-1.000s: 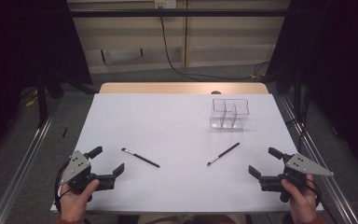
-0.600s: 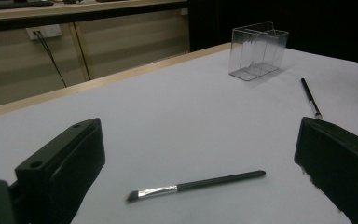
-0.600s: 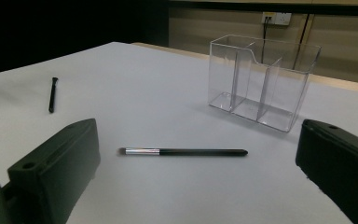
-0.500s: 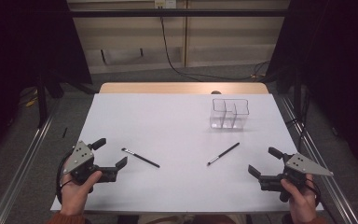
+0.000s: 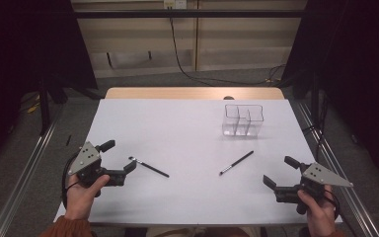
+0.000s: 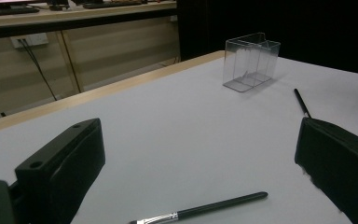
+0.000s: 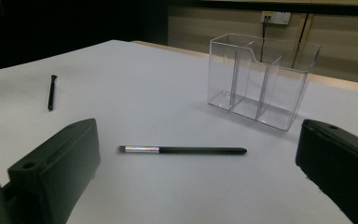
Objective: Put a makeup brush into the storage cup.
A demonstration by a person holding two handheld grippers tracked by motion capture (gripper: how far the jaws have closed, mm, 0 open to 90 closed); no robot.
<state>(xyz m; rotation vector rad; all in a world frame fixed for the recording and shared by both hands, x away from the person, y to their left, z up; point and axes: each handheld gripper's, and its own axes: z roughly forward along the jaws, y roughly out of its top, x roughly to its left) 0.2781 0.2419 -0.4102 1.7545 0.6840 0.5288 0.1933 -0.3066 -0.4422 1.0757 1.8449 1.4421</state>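
Note:
Two thin black makeup brushes with silver ferrules lie on the white table point(image 5: 177, 123). The left brush point(image 5: 150, 168) point(image 6: 200, 210) lies just right of my left gripper point(image 5: 120, 154) point(image 6: 198, 140), which is open and empty, its near jaw tip close to the bristle end. The right brush point(image 5: 237, 162) point(image 7: 182, 150) lies ahead and to the left of my right gripper point(image 5: 278, 171) point(image 7: 198, 140), also open and empty near the front right corner. A clear plastic organizer point(image 5: 243, 120) point(image 6: 251, 60) point(image 7: 261, 79) with several compartments stands upright at the back right, with nothing seen inside.
The far edge of the table shows a bare wooden strip point(image 5: 192, 93). Metal rails point(image 5: 24, 173) run along both sides on the floor. A wall with a hanging cable point(image 5: 177, 44) is behind. Dark curtains flank the table.
My left gripper has moved forward and to the right, up to the left brush's bristle end. The right gripper, both brushes and the organizer have stayed put.

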